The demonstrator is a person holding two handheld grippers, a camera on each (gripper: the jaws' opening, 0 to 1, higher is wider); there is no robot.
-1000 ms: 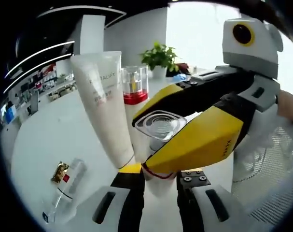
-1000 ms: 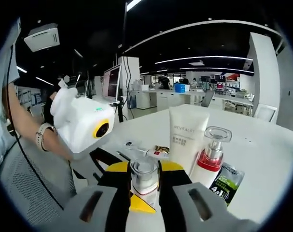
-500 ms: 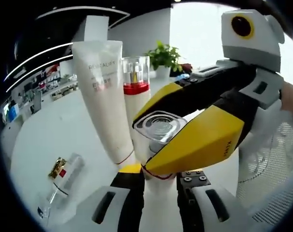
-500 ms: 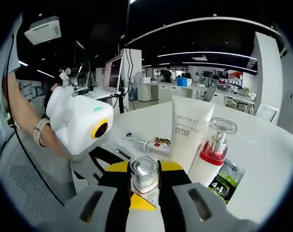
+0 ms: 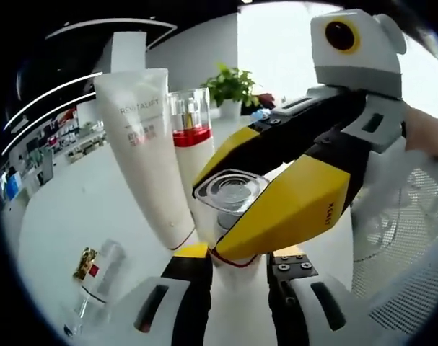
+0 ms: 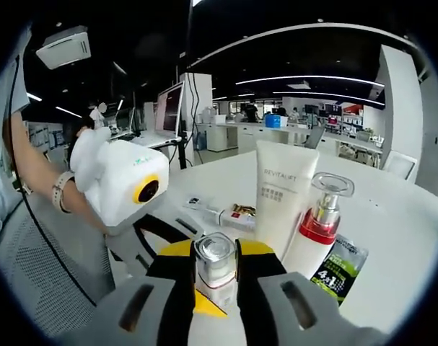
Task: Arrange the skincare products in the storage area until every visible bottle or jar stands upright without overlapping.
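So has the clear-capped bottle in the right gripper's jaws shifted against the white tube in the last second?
No. In the right gripper view the clear-capped bottle sits between the jaws just left of the white tube, as before.

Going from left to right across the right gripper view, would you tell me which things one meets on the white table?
Left gripper → clear-capped bottle held in the right gripper → white Revitalift tube → red-collared pump bottle → dark sachet.

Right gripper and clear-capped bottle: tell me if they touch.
Touching. In the right gripper view, the right gripper is shut on the clear-capped bottle, jaws pressing both sides.
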